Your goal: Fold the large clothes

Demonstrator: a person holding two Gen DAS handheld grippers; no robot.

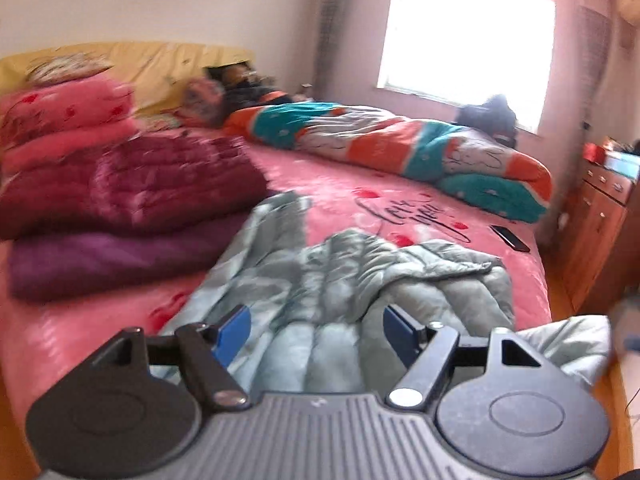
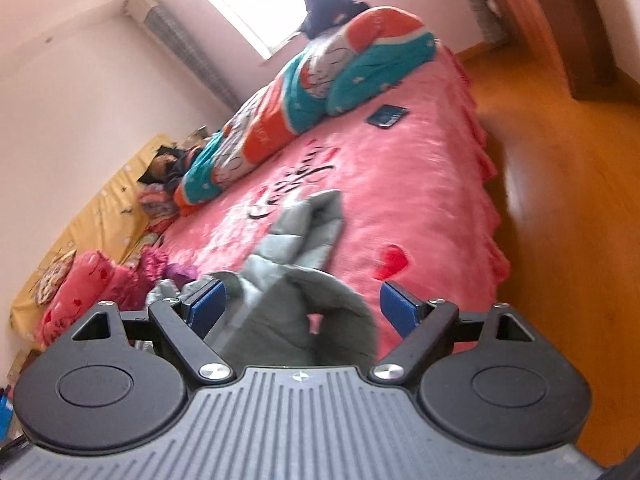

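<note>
A grey-green quilted down jacket lies crumpled on the pink bed cover, with one sleeve stretched toward the headboard. My left gripper is open just above the jacket's near part, blue pads on either side of it. In the right wrist view the same jacket lies below my right gripper, which is open with jacket fabric between its pads. The view is tilted.
A stack of folded pink, maroon and purple quilts sits left of the jacket. A rolled orange and teal quilt lies along the far side. A dark phone lies near the bed's right edge. A wooden cabinet stands right.
</note>
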